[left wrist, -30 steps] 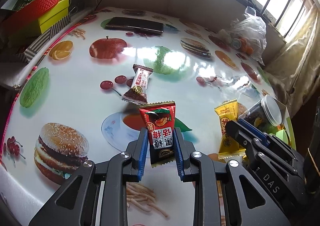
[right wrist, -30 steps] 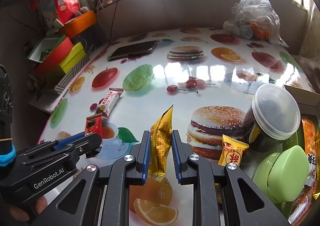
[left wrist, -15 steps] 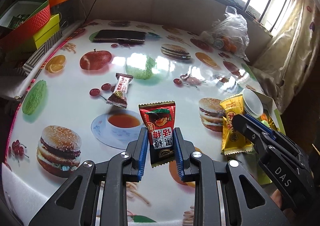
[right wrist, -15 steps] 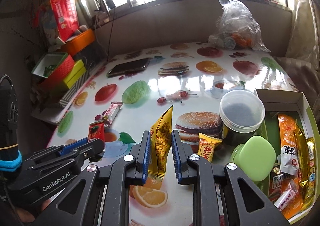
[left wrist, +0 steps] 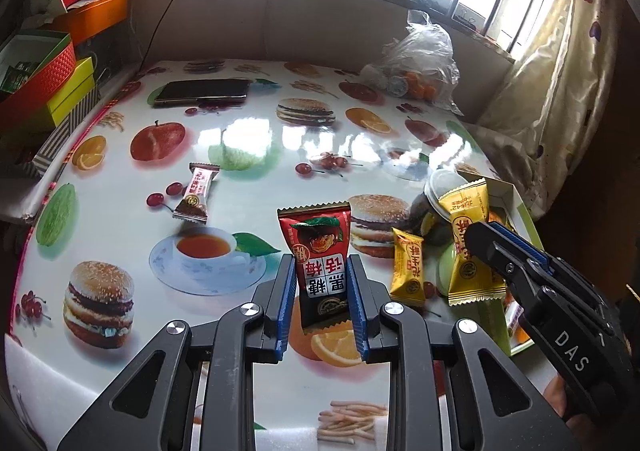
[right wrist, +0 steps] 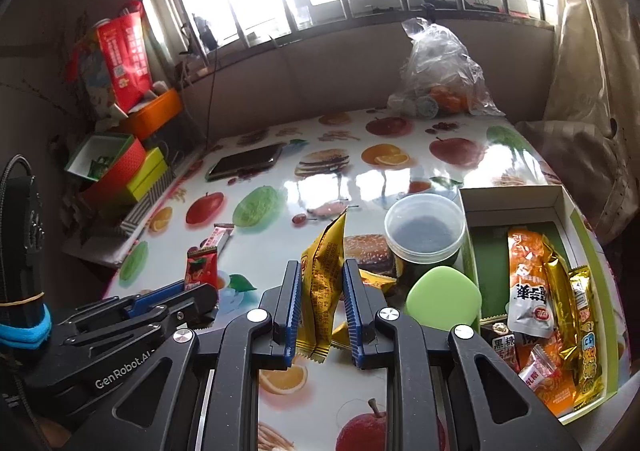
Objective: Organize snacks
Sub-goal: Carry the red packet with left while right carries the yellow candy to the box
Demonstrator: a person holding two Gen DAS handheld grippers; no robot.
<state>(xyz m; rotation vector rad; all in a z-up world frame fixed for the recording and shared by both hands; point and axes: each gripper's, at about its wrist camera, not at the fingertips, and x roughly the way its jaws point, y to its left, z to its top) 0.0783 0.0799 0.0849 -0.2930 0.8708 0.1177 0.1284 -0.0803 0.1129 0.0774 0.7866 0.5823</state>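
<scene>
My left gripper point(left wrist: 322, 291) is shut on a red snack packet point(left wrist: 320, 247) held upright above the food-print tablecloth; the same red snack packet point(right wrist: 201, 267) shows at the left of the right wrist view. My right gripper point(right wrist: 319, 303) is shut on a yellow snack packet point(right wrist: 322, 271), seen again as the yellow snack packet point(left wrist: 468, 239) at the right of the left wrist view. A smaller yellow packet point(left wrist: 408, 267) lies on the table beside a green-lidded item point(right wrist: 442, 297). A pink-and-brown bar point(left wrist: 196, 193) lies further left. An open box point(right wrist: 520, 199) at the right holds several snacks.
A round plastic tub point(right wrist: 424, 229) stands next to the box. A phone point(left wrist: 202, 91) lies at the back of the table, a clear plastic bag point(right wrist: 438, 71) of items at the back right. Stacked coloured boxes point(left wrist: 36, 87) line the left edge. A curtain point(left wrist: 560, 91) hangs right.
Both grippers have risen and drawn back with their packets still held, so more of the table, the window and the open box has come into view.
</scene>
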